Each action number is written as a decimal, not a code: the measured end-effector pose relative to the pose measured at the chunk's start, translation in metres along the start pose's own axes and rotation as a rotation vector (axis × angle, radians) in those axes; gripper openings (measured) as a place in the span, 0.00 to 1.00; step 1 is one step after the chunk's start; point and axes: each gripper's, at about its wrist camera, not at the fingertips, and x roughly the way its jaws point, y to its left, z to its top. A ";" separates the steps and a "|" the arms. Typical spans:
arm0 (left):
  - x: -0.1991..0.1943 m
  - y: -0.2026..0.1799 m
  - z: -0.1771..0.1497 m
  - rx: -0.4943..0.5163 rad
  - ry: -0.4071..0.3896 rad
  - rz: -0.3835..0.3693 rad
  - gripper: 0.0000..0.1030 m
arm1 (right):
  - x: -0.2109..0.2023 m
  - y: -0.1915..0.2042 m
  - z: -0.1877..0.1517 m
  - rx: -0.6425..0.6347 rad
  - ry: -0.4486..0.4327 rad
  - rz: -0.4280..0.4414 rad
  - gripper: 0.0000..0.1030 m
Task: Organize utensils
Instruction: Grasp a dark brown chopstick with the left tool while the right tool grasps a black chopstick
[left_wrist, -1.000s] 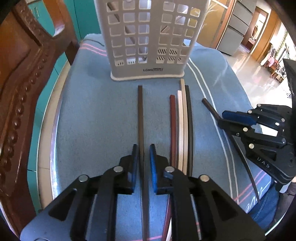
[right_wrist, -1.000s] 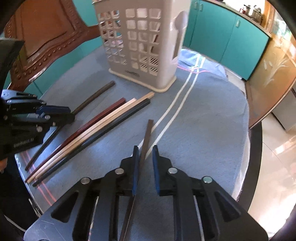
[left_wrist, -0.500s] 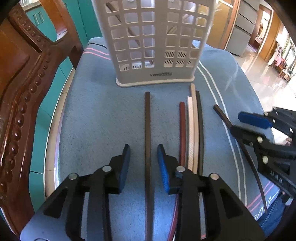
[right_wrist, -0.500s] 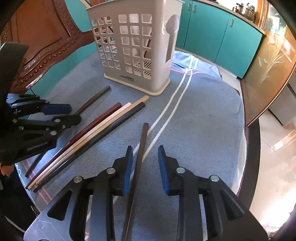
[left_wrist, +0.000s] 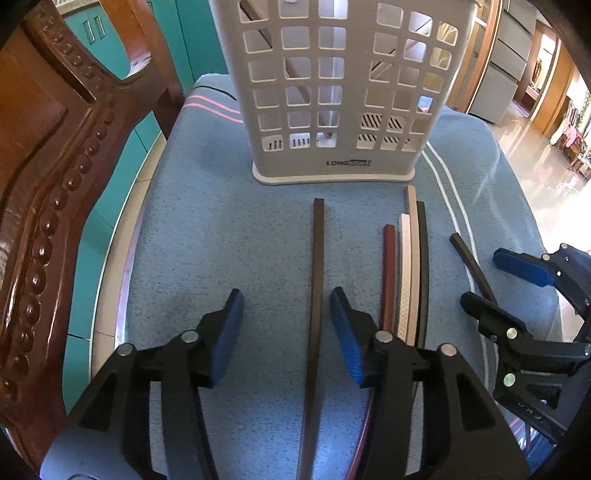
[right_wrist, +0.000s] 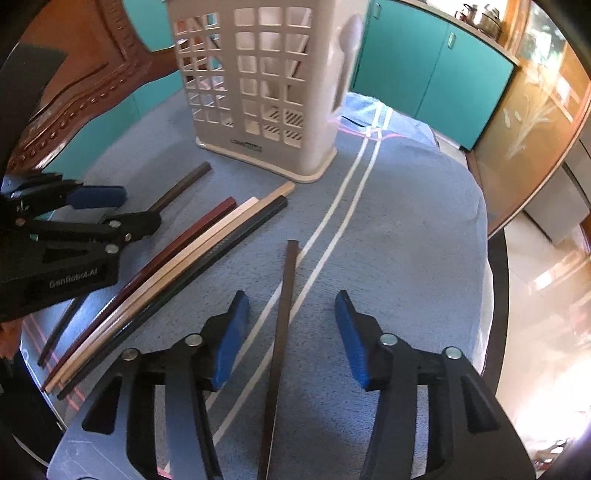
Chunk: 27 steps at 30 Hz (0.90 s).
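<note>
Several chopsticks lie on a blue cloth in front of a white slotted utensil basket (left_wrist: 332, 92), which also shows in the right wrist view (right_wrist: 266, 88). My left gripper (left_wrist: 286, 308) is open, its jaws either side of a dark brown chopstick (left_wrist: 317, 258) lying flat. A bundle of red, white, tan and black chopsticks (left_wrist: 406, 266) lies just to its right. My right gripper (right_wrist: 291, 312) is open around another dark chopstick (right_wrist: 286, 295) on the cloth. The right gripper (left_wrist: 517, 295) also shows in the left wrist view, and the left gripper (right_wrist: 107, 210) in the right wrist view.
A carved wooden chair back (left_wrist: 44, 177) stands close at the left of the round table. The blue cloth (right_wrist: 406, 221) has white stripes and drapes over the table edge at the right. Teal cabinets (right_wrist: 424, 66) are behind.
Both grippers have opened, letting go of the dark chopsticks they were shut on, which now lie on the cloth. Both have drawn back slightly.
</note>
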 end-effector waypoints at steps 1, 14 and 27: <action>0.001 0.001 0.001 -0.003 -0.001 0.000 0.51 | 0.000 -0.002 0.000 0.010 0.002 0.004 0.52; 0.005 0.005 0.006 -0.022 -0.010 -0.018 0.41 | 0.001 -0.005 -0.001 0.028 -0.013 0.042 0.33; -0.012 0.005 0.010 -0.026 -0.091 -0.018 0.07 | -0.029 -0.005 0.002 0.029 -0.143 0.091 0.06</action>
